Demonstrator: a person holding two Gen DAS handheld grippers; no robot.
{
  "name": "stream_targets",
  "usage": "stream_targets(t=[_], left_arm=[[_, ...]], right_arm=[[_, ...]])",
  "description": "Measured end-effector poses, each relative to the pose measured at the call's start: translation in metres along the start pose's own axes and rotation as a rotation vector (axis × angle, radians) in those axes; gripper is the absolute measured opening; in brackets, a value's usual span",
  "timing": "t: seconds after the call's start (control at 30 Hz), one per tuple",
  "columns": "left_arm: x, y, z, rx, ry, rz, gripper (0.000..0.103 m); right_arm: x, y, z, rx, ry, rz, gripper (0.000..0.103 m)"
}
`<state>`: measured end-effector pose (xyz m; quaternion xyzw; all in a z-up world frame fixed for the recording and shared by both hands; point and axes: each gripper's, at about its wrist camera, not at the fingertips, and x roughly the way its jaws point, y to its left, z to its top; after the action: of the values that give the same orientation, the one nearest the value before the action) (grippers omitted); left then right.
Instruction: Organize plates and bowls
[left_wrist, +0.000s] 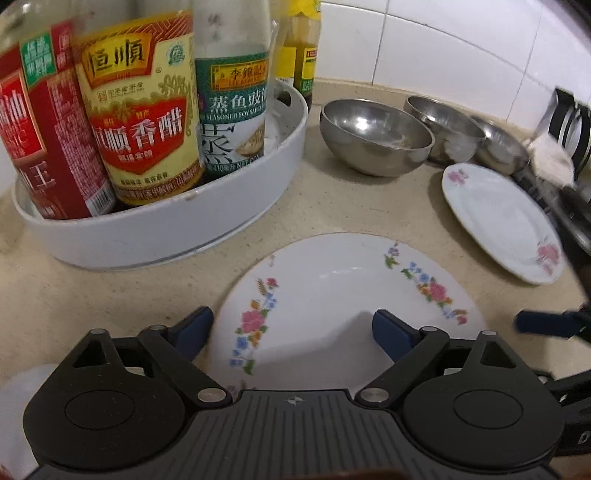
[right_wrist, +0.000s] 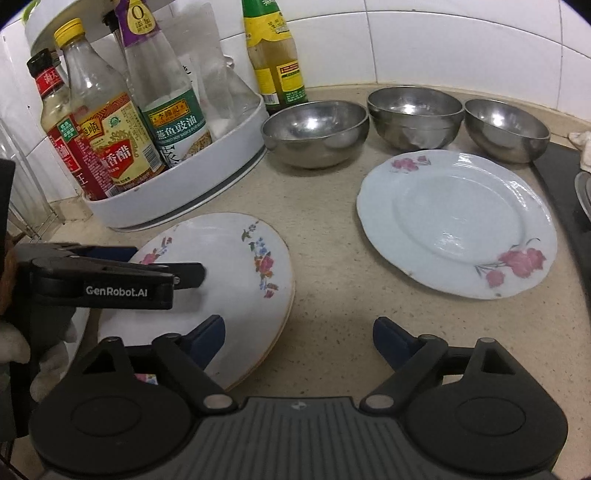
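The left gripper (left_wrist: 291, 332) stood open over the near edge of the stacked white floral plates (left_wrist: 332, 295) on the beige desk (left_wrist: 351, 206). The right gripper (right_wrist: 299, 341) stood open, empty, right of that stack.

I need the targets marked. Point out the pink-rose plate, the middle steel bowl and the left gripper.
pink-rose plate (right_wrist: 458, 225): right wrist view, centre well.
middle steel bowl (right_wrist: 415, 127): right wrist view, outer wall.
left gripper (left_wrist: 291, 332): left wrist view, midway between fingertips.

Black grippers (right_wrist: 297, 338) w/ blue pads (right_wrist: 388, 338), "GenRobot.AI" logo.
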<state>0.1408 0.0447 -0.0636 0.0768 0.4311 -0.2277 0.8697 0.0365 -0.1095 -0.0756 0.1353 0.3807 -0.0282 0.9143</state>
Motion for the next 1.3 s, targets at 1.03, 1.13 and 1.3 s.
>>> stream_targets(t=[1.03, 1.13, 1.3], left_arm=[[-0.038, -0.075, -0.036, 0.011, 0.037, -0.111, 0.082], [-0.043, -0.081, -0.036, -0.007, 0.022, -0.115, 0.082], [-0.046, -0.088, -0.039, -0.025, 0.011, -0.096, 0.082]], right_arm=[[-0.043, -0.061, -0.010, 0.023, 0.027, 0.048, 0.030], [-0.048, -0.067, -0.009, 0.015, 0.019, 0.051, 0.030], [-0.049, -0.072, -0.007, 0.006, 0.012, 0.050, 0.030]])
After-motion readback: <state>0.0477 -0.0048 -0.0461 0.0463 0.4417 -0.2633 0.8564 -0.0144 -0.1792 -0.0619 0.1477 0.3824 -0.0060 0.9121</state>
